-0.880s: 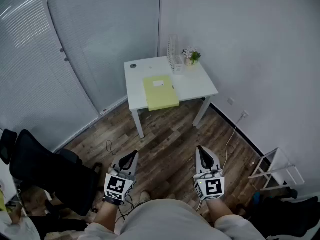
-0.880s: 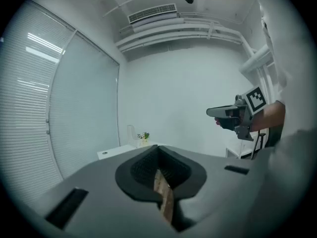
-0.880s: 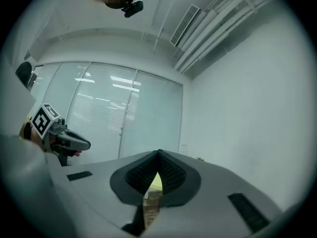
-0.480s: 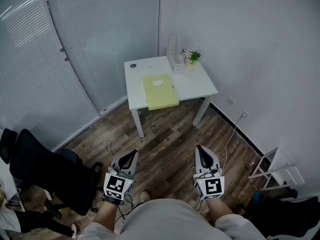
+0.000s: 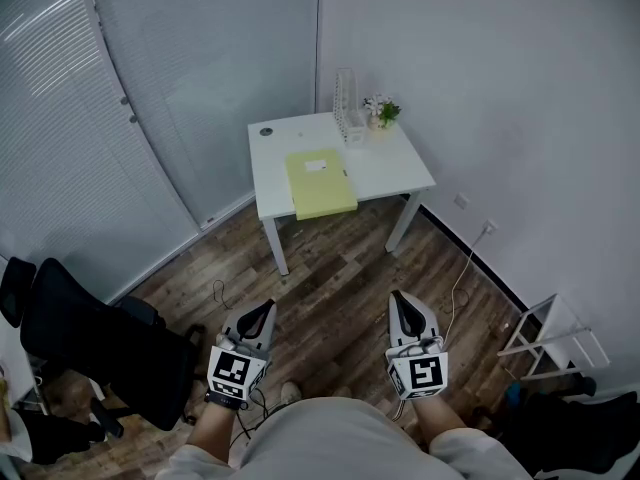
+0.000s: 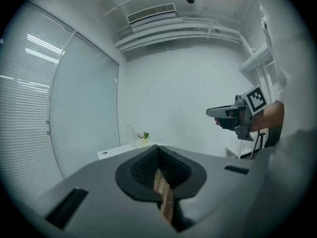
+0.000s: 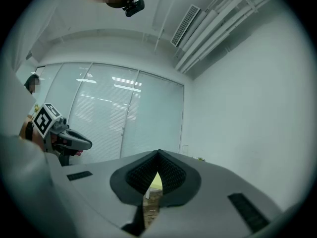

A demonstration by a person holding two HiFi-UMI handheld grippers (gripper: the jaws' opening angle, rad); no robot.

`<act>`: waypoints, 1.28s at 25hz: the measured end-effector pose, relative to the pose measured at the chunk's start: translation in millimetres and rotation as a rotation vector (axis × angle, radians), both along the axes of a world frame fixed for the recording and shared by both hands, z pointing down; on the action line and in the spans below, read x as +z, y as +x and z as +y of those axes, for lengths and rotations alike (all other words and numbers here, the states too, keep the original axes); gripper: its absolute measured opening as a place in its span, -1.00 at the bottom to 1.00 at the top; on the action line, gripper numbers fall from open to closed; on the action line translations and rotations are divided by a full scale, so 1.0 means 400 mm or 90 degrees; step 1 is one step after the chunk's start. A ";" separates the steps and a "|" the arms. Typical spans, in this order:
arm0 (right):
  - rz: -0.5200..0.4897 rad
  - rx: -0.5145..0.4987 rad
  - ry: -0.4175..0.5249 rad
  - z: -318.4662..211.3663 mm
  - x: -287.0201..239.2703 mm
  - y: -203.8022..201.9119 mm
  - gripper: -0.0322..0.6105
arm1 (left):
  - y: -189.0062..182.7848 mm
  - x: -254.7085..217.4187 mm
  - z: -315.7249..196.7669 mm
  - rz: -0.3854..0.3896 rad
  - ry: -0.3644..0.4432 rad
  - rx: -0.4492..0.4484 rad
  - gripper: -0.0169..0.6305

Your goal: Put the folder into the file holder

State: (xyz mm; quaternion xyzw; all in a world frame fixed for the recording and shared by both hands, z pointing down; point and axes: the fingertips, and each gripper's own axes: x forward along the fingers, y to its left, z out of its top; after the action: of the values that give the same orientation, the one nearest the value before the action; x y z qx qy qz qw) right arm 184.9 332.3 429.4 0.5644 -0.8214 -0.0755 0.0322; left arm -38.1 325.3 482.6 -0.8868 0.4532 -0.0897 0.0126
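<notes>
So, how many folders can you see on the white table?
1. The yellow folder lies flat on the table, near its front edge. The file holder at the back looks empty, but it is too small to be sure.

Bright, even, cool light; ceiling-strip glare on frosted glass partition with blinds [image 5: 50,28]; soft shadows; gripper views fisheye, black vignetted corners, foreground blurred.

Nothing legible; the label [image 5: 317,166] on the folder [image 5: 322,188] is too small.
</notes>
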 end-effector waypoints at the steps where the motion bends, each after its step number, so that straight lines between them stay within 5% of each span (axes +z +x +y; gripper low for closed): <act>1: 0.000 0.000 0.000 0.002 0.002 0.001 -0.87 | 0.000 0.002 0.002 0.000 -0.001 0.000 -0.92; 15: -0.020 -0.012 0.012 0.014 -0.005 0.014 -0.85 | 0.009 0.004 0.009 -0.002 -0.001 -0.005 -0.92; 20: -0.046 -0.014 0.006 0.002 -0.010 0.020 0.16 | 0.009 0.008 0.005 -0.001 -0.003 -0.005 -0.92; 32: -0.035 -0.024 0.001 0.001 0.027 0.043 0.23 | 0.023 0.038 0.006 -0.008 -0.014 -0.028 -0.92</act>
State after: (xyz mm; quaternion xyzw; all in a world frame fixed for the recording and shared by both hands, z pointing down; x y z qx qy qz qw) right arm 202.1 332.8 440.1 0.5510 -0.8322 -0.0616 0.0077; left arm -29.0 327.7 497.8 -0.8760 0.4717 -0.1008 0.0036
